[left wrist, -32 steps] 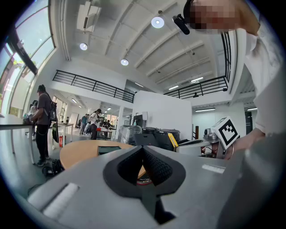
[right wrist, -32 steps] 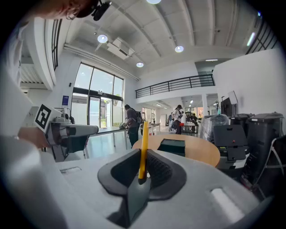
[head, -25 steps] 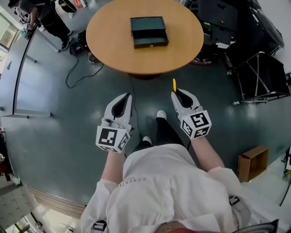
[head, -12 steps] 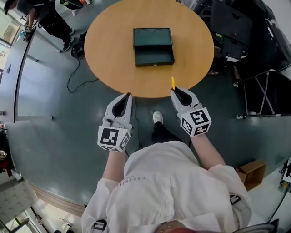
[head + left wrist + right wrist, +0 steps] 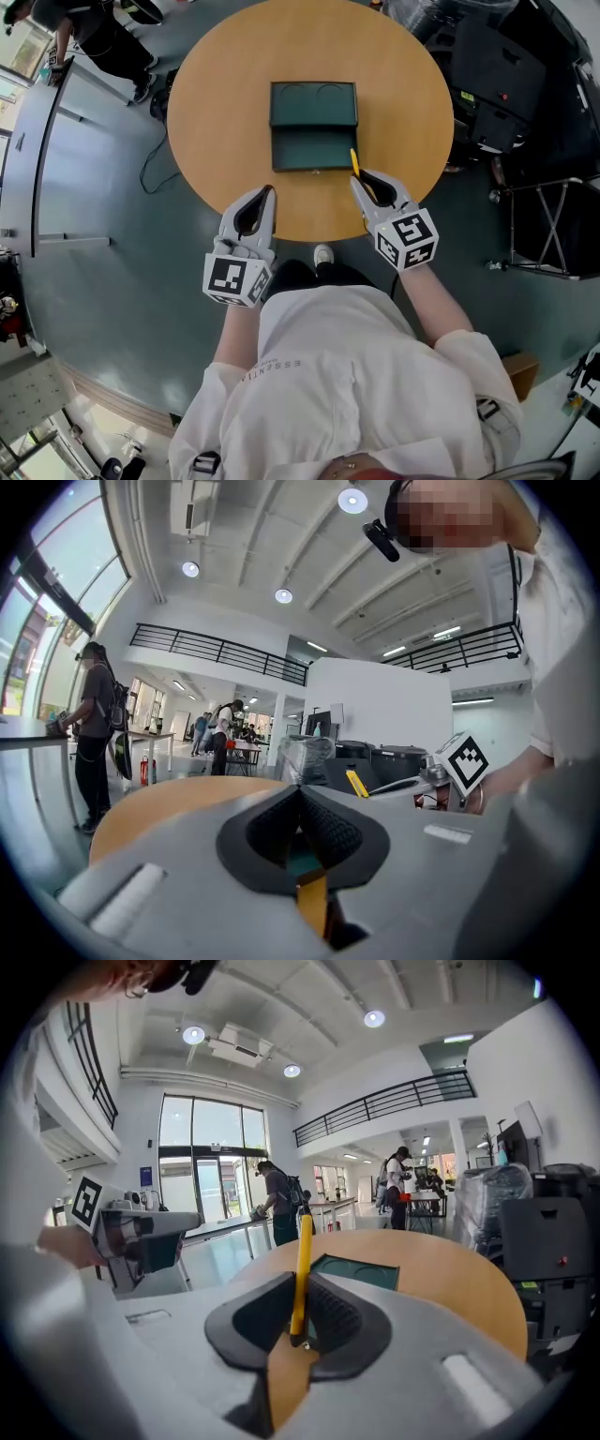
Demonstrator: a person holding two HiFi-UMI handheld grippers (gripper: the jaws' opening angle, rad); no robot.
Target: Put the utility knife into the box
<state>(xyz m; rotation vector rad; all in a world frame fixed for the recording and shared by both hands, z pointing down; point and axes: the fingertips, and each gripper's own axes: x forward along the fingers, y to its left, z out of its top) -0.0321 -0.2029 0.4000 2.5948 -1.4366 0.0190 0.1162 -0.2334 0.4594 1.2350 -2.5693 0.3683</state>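
My right gripper (image 5: 360, 184) pinches the one yellow utility knife (image 5: 354, 161), which sticks out past the jaws just beside the right edge of the single open green box (image 5: 314, 127) on the one round table (image 5: 216, 112). My left gripper (image 5: 266, 193), pressed together on nothing, hovers over the table's near edge.

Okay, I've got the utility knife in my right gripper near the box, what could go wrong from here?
1. The right gripper pinches the yellow utility knife only near one end, with most of it sticking out past the jaws; it may pivot or slip on the way down.
2. The open box sits loose on the round table, and the shut left gripper is not touching it; a bump from the knife could slide it.
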